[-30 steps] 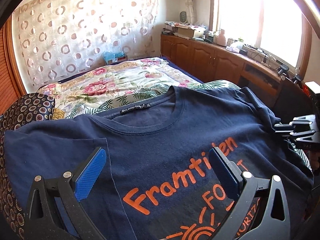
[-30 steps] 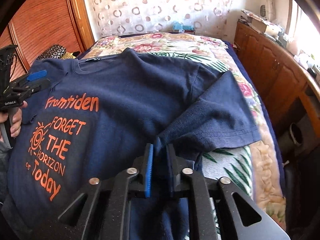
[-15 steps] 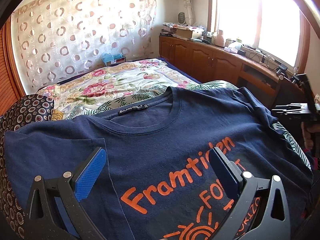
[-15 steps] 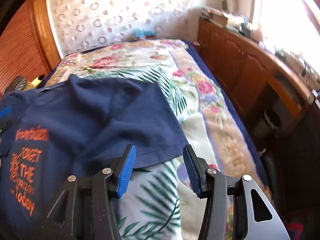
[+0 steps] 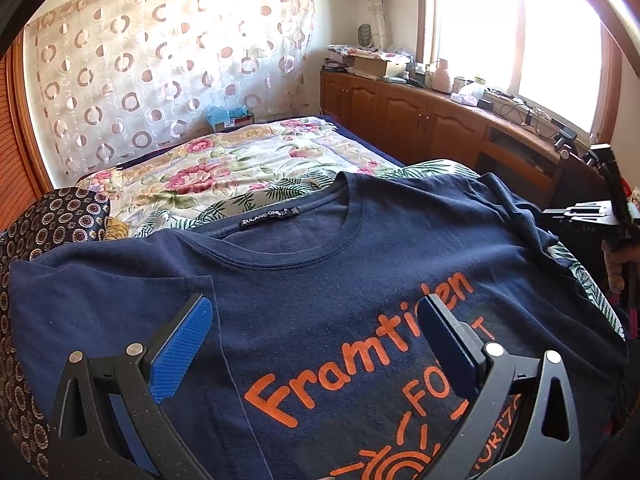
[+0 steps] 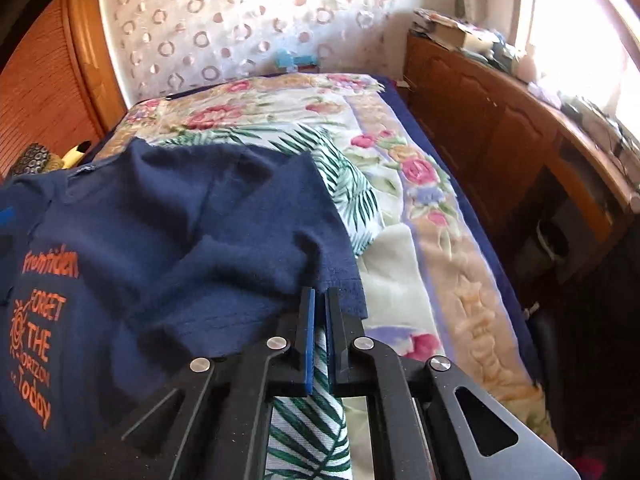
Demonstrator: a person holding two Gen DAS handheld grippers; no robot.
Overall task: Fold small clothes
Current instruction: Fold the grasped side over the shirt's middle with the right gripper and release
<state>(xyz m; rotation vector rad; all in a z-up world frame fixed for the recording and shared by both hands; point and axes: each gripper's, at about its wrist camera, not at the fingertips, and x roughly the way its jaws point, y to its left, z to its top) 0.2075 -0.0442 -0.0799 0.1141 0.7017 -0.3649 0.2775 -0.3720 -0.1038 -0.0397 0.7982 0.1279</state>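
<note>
A navy T-shirt (image 5: pixel 320 272) with orange print lies face up on the bed, collar toward the far end. My left gripper (image 5: pixel 316 320) is open and hovers over the chest print, touching nothing. My right gripper (image 6: pixel 319 294) is shut on the hem of the shirt's right sleeve (image 6: pixel 276 248), which lies rumpled at the shirt's right side. The right gripper also shows in the left wrist view (image 5: pixel 588 212) at the far right edge. The shirt's lower part is hidden below both views.
The bed has a floral quilt (image 6: pixel 400 160) and a palm-leaf sheet (image 6: pixel 344 188). A patterned dark cushion (image 5: pixel 52 220) lies left of the shirt. Wooden cabinets (image 5: pixel 420 120) with clutter on top run along the right side under the window.
My right gripper let go of the shirt's side, opened, moved right to the sleeve and has now shut on the sleeve hem. My left gripper stayed open in place.
</note>
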